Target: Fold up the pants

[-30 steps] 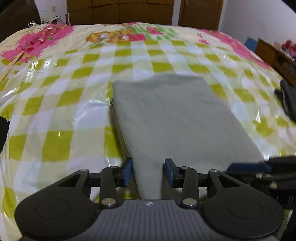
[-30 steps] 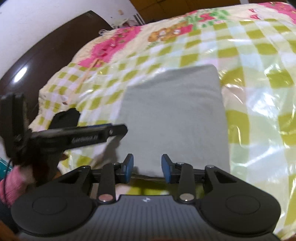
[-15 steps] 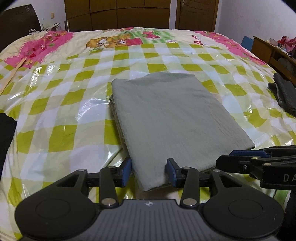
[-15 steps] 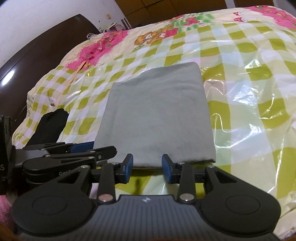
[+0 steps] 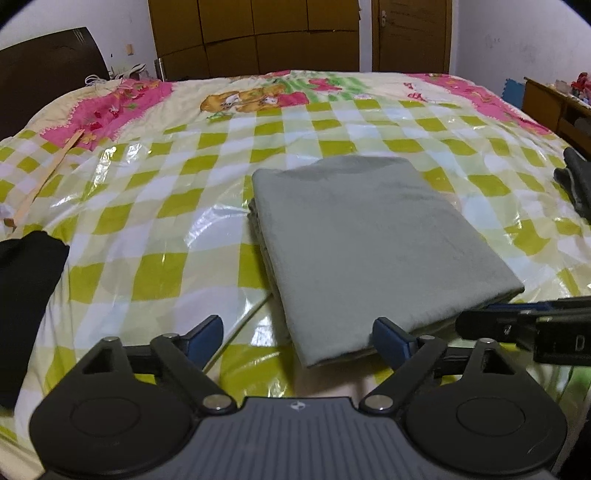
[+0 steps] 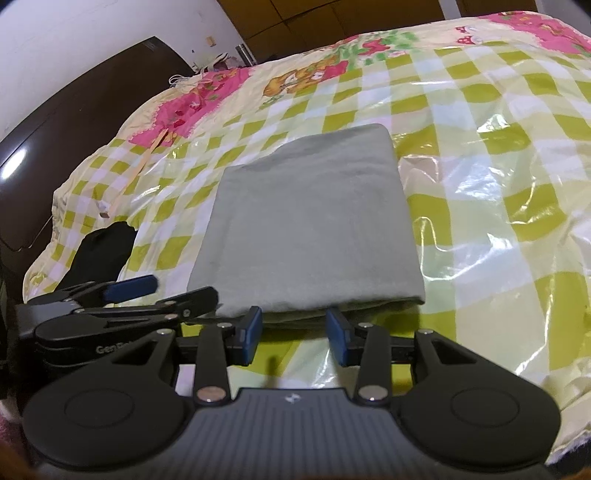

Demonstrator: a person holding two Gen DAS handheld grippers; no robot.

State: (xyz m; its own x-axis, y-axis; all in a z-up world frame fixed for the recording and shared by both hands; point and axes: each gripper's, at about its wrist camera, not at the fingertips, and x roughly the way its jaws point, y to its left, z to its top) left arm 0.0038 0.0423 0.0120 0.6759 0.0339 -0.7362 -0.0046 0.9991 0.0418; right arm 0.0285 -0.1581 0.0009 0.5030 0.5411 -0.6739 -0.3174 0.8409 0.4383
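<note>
Item one: grey pants [image 5: 373,243], folded to a flat rectangle, lying mid-bed with the near edge towards me; beneath them a clear plastic sheet [image 6: 491,206], glossy and wrinkled, over a green-and-white checked bedspread [image 5: 155,206] with pink floral corners and a bear print at the far end. My left gripper [image 5: 299,338] is opening, spread wide, its blue pads either side of the pants' near corner, pressing nothing; my right gripper [image 6: 293,330] is opening, part spread just short of the near edge, nothing between its pads. I note a black garment [image 5: 26,291] at the left bed edge; a wooden stick [image 5: 44,177] near it; a dark headboard [image 6: 88,110]; brown wardrobes [image 5: 255,33] and a door [image 5: 412,33] beyond.
</note>
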